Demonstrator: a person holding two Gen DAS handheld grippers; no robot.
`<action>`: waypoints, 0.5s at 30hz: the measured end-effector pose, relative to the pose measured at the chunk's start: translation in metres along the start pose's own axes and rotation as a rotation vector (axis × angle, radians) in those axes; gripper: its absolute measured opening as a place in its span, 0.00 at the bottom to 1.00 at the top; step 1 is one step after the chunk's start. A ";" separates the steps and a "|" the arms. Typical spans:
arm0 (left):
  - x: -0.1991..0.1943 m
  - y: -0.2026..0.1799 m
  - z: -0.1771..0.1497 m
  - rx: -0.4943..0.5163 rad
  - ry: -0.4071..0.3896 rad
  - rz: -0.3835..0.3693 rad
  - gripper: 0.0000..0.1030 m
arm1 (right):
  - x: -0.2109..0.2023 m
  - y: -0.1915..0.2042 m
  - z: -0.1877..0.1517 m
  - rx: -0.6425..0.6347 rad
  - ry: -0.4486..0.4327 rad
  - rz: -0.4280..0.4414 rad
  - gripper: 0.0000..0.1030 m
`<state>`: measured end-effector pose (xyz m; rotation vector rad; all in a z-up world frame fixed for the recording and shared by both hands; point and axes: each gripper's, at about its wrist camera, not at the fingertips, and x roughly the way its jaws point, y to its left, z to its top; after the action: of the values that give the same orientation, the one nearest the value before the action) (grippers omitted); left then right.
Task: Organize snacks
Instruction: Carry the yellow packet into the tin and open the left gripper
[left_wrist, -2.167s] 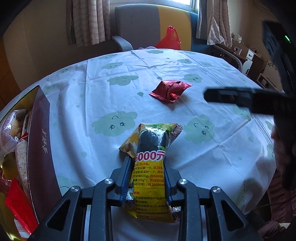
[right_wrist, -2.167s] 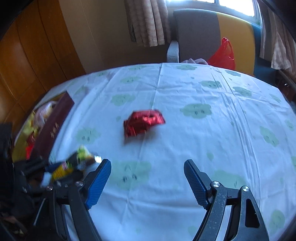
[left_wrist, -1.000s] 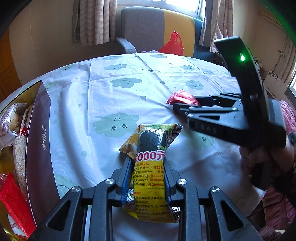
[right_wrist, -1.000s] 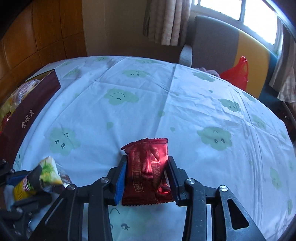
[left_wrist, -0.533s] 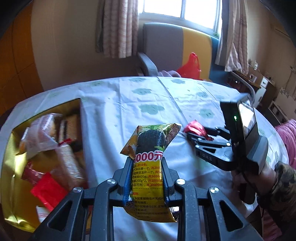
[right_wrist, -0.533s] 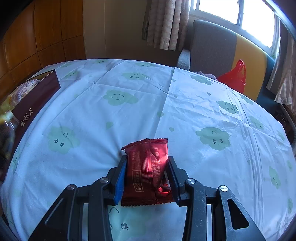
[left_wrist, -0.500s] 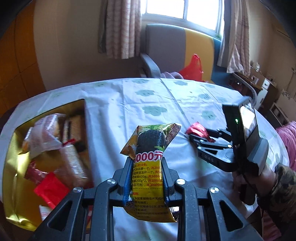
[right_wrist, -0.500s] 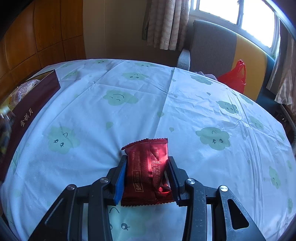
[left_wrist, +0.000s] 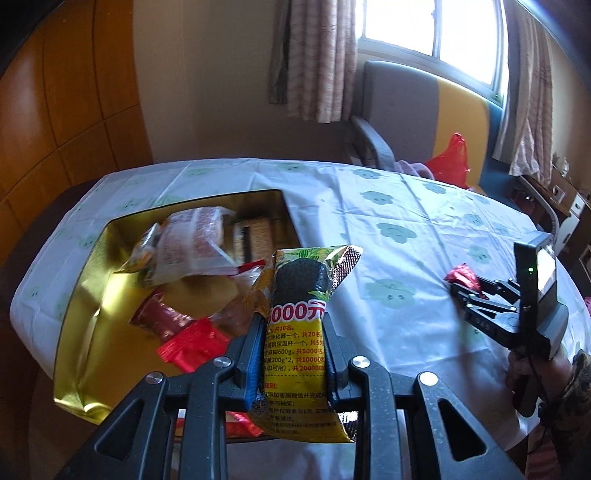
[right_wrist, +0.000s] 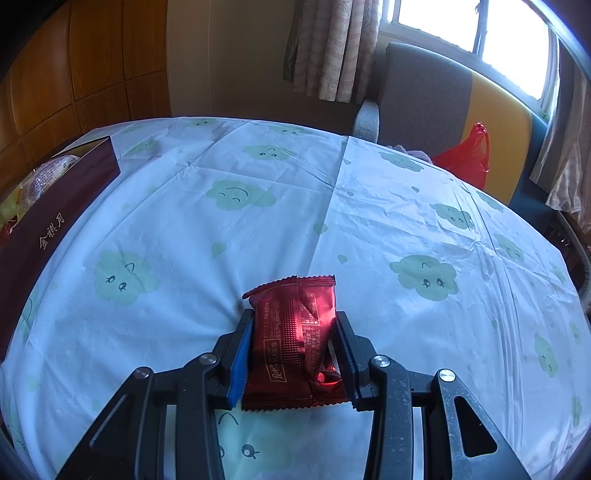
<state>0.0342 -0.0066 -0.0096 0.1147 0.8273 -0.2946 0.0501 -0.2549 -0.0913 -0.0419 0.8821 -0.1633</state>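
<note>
Lifted and swung leftward, the left gripper (left_wrist: 291, 343) now holds the yellow snack packet (left_wrist: 301, 332) clamped above the open gold-lined box (left_wrist: 85, 295); release comes next. Right gripper (right_wrist: 293, 350) remains stationary, jaws closed on the red packet (right_wrist: 291, 339) on the tablecloth (right_wrist: 406, 221).

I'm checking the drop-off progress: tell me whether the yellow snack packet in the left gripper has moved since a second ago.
Yes. The yellow snack packet, clamped in the left gripper, has been carried from over the tablecloth toward the gold-lined box, and now hangs over its near right corner.

The left hand-held gripper (left_wrist: 291, 328) pinches a yellow snack packet (left_wrist: 301, 325) above the gold-lined box (left_wrist: 85, 295).
</note>
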 end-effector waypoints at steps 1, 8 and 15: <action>0.000 0.005 -0.001 -0.014 0.002 0.005 0.27 | 0.000 0.000 0.000 -0.001 0.000 -0.001 0.40; -0.007 0.067 -0.005 -0.163 0.011 0.053 0.27 | 0.000 0.000 0.000 -0.003 0.000 -0.004 0.40; -0.005 0.152 -0.022 -0.404 0.060 0.131 0.27 | 0.000 0.000 0.000 -0.003 -0.001 -0.003 0.40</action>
<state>0.0611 0.1442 -0.0230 -0.2004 0.9190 0.0029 0.0500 -0.2548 -0.0908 -0.0458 0.8817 -0.1645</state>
